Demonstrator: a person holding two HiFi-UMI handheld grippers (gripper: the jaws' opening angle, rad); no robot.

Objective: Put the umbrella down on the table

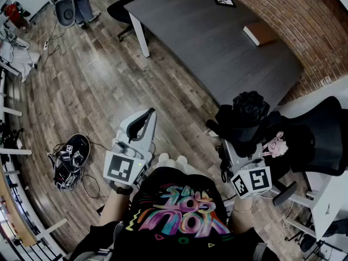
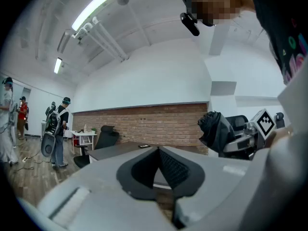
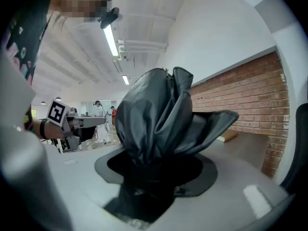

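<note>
A folded black umbrella point(image 1: 247, 112) stands up out of my right gripper point(image 1: 239, 141), which is shut on it near the table's near right corner. In the right gripper view the umbrella's crumpled fabric point(image 3: 159, 114) fills the space between the jaws and hides the pads of that gripper point(image 3: 153, 173). The dark grey table point(image 1: 206, 37) lies ahead, beyond both grippers. My left gripper point(image 1: 145, 116) is held level over the wooden floor, left of the umbrella. Its jaws are shut on nothing in the left gripper view point(image 2: 158, 152), where the umbrella point(image 2: 215, 129) shows at the right.
On the table lie a brown box point(image 1: 260, 33) and a marker card point(image 1: 224, 1). A black office chair point(image 1: 321, 137) stands at the right, against a brick wall point(image 1: 283, 10). A bag with cables point(image 1: 70, 159) lies on the floor at left. People stand at the far left point(image 2: 58, 129).
</note>
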